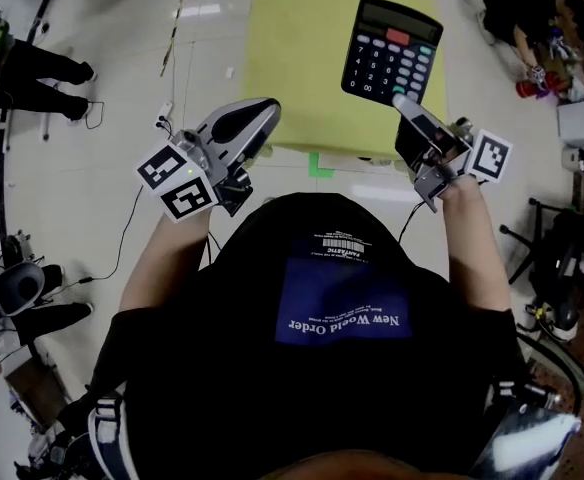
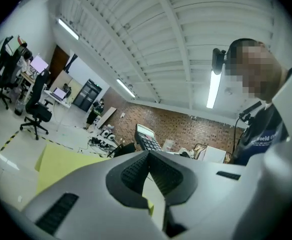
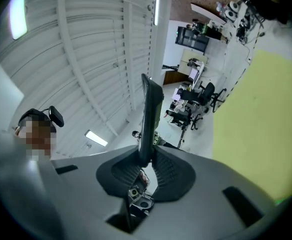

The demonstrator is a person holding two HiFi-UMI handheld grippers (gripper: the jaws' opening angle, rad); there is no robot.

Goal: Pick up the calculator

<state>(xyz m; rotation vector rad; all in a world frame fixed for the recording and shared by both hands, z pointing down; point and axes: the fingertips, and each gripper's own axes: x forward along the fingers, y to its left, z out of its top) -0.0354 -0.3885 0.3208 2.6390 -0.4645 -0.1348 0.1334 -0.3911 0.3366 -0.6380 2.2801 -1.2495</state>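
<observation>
Flat black plastic calculator [image 1: 392, 50] with grey keys was upper right in head view, right gripper [image 1: 404, 103] clamped on its lower edge, matte yellow square table [image 1: 287, 68] behind, left gripper [image 1: 260, 116] ribbed pads pressed together, empty

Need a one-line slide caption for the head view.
Right gripper clamps the black calculator by its lower edge over the yellow table; left gripper shut and empty.

Key print on calculator [image 1: 392, 50] illegible
</observation>
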